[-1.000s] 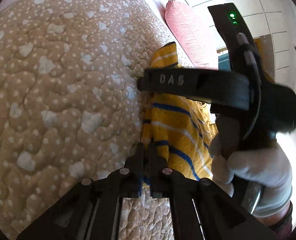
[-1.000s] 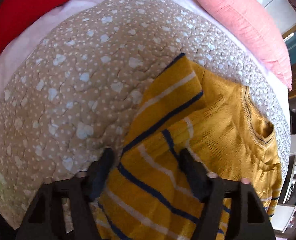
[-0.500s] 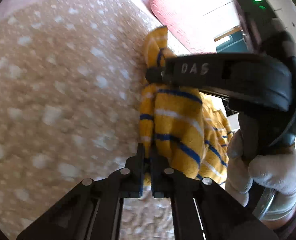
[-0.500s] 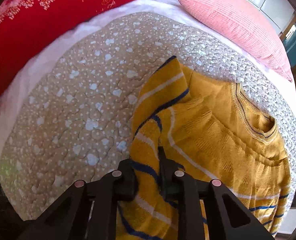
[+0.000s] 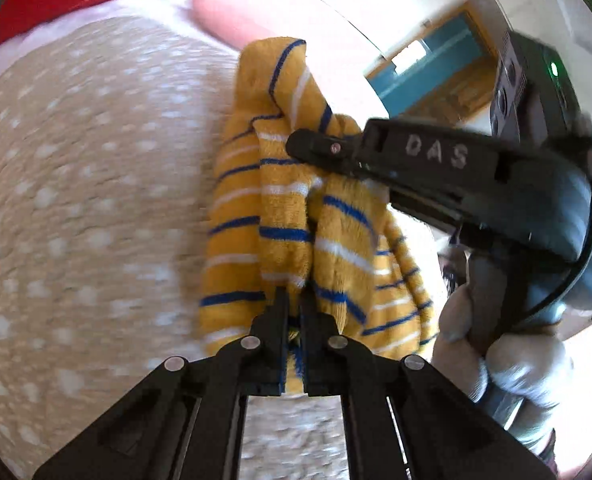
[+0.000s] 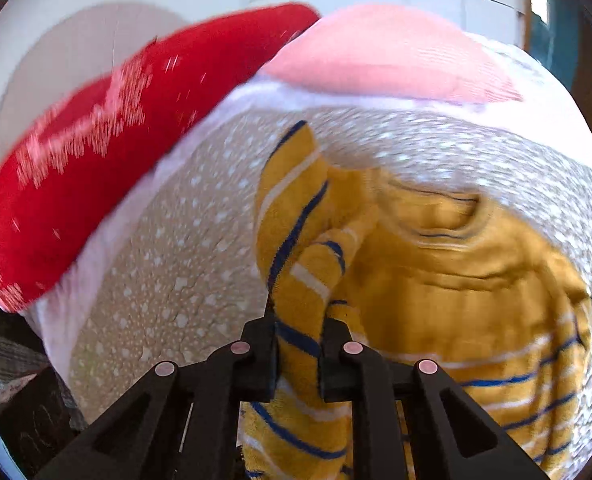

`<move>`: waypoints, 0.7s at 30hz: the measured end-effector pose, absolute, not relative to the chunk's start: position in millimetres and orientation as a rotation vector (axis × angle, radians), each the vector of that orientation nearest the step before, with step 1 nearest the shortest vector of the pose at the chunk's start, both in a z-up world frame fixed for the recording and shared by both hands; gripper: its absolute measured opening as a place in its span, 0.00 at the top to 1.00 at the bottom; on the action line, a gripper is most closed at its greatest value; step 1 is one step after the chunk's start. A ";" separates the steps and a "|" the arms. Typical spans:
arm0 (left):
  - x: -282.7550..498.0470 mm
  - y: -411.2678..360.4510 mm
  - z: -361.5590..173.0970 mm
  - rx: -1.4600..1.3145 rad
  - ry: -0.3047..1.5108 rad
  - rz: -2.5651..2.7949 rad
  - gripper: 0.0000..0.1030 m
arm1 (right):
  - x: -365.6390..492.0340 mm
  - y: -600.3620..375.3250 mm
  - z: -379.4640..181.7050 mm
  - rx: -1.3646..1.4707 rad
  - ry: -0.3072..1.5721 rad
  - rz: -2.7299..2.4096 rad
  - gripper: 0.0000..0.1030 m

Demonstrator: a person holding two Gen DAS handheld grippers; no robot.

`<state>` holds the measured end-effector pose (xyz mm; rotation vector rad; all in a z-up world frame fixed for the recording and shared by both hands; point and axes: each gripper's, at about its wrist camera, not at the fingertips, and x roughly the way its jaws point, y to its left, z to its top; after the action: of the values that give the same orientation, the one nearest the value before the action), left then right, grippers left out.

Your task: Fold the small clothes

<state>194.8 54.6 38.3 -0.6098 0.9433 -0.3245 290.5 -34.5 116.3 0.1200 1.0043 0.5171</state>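
A small yellow sweater (image 6: 468,280) with blue and white stripes lies on a beige spotted quilt (image 6: 167,280). Its left side is lifted off the quilt and bunched. My left gripper (image 5: 292,304) is shut on the sweater's striped edge (image 5: 283,216). My right gripper (image 6: 298,320) is shut on a striped fold of the same side, higher up. In the left wrist view the right gripper (image 5: 316,148) comes in from the right, held by a gloved hand (image 5: 508,352). The sweater's neck opening (image 6: 436,216) and right side rest flat.
A red patterned pillow (image 6: 95,168) and a pink pillow (image 6: 384,52) lie at the far edge of the bed on a white sheet (image 6: 95,248). A doorway (image 5: 428,68) shows beyond the bed in the left wrist view.
The right gripper closed on the sweater from open a second ago. Both grippers have lifted the sweater's left side up off the quilt, and both cameras tilted upward.
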 end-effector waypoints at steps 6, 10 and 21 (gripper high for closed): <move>206.7 -41.3 54.8 -0.443 0.977 -0.413 0.96 | 282.6 -157.1 106.8 0.344 0.948 0.438 0.87; 210.0 -100.1 40.8 -0.341 1.039 -0.458 0.96 | 276.8 -226.1 79.9 0.476 0.963 0.379 0.88; 166.8 -61.5 48.4 -0.300 1.076 -0.437 0.95 | 256.3 -283.5 63.5 0.662 0.891 0.424 0.89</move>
<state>166.8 -61.5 48.4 -0.3003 1.0764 -0.4368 256.3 -283.5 63.5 0.6620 0.8908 0.4239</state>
